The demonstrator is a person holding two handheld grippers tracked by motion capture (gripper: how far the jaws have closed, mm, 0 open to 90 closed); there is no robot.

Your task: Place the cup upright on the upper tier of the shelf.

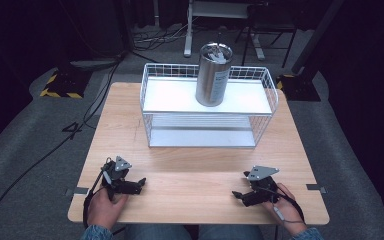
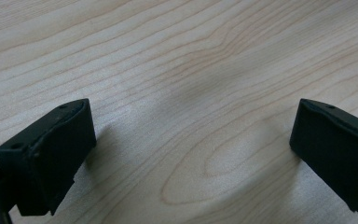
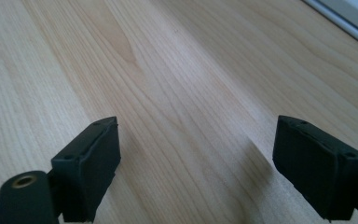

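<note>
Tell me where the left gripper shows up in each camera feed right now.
High view: left gripper at lower left, resting low over the wooden table, jaws pointing right.
Left gripper view: its own jaws rise from the bottom corners, wide apart, nothing between.
Right gripper view: those jaws belong to the right gripper.
Shared landmark: the table's wood grain.

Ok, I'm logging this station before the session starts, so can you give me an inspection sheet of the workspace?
Surface: light wooden table, bare in front.
Job's things: steel canister upright on the top shelf of a white wire rack at the far side.
Clutter: nothing seen.
Grippers: left hand-held gripper and right hand-held gripper low over the near edge, both open, holding nothing.
Cables: black cable trails from the left one; more on the floor.
Surroundings: grey floor, hazard-striped base far left.
</note>
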